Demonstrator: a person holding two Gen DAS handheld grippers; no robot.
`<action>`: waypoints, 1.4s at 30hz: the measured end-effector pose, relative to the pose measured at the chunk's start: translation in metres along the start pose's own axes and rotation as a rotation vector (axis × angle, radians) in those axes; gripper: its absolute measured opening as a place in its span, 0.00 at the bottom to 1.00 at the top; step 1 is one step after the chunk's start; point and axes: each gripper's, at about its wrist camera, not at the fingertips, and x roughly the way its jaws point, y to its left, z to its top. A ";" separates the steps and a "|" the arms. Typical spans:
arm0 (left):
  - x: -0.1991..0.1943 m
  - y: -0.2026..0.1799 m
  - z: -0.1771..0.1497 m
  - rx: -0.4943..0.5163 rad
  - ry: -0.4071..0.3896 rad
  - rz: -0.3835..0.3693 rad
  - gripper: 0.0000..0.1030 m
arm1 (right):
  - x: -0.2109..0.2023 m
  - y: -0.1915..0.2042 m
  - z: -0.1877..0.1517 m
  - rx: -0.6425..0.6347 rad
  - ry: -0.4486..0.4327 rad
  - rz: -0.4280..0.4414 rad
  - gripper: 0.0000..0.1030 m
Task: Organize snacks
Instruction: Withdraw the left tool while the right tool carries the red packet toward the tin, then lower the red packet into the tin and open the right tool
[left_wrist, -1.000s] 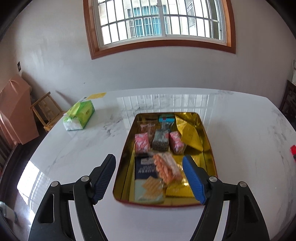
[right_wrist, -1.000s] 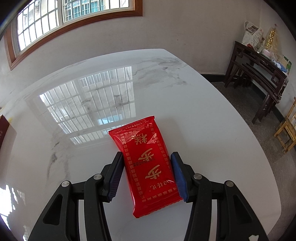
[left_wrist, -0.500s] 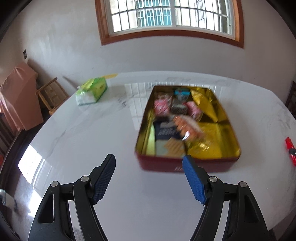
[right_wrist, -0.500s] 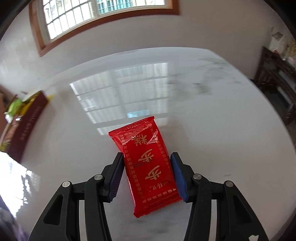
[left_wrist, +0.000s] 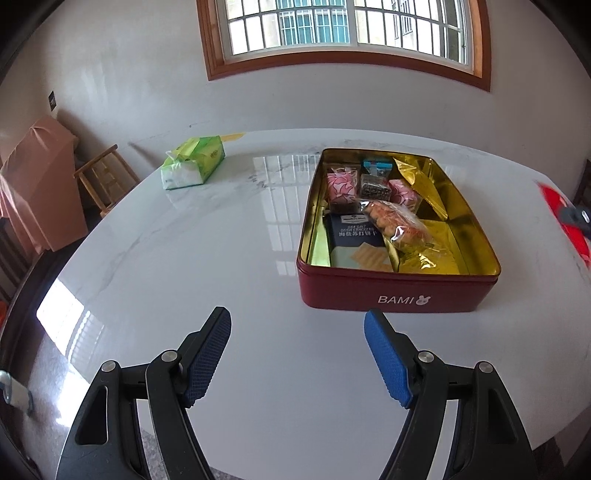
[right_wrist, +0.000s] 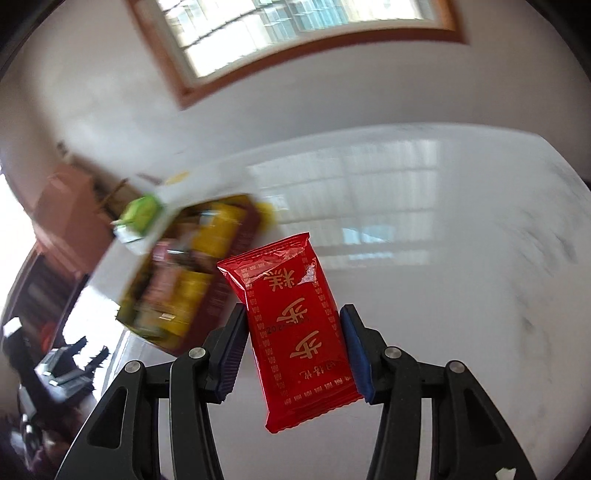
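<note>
Red snack packet (right_wrist: 301, 325) is clamped lengthwise by the right gripper (right_wrist: 293, 345), left of which the tin (right_wrist: 207, 280) lies; the left gripper (left_wrist: 297, 356) is held wide, empty.

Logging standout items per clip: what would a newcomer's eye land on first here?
First, the red snack packet with gold characters, clamped in the right claw above the white marble table. Next, the open red BAMI tin with its gold interior, on the table ahead of the open, empty left claw.
</note>
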 end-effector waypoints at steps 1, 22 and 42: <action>-0.001 0.000 0.001 0.000 -0.002 -0.001 0.73 | 0.005 0.012 0.005 -0.020 0.003 0.017 0.46; -0.002 0.041 0.026 -0.115 -0.038 0.048 0.74 | 0.108 0.119 0.022 -0.203 0.069 0.042 0.49; -0.095 0.017 0.052 -0.027 -0.250 0.107 0.99 | -0.023 0.142 -0.008 -0.287 -0.278 0.132 0.63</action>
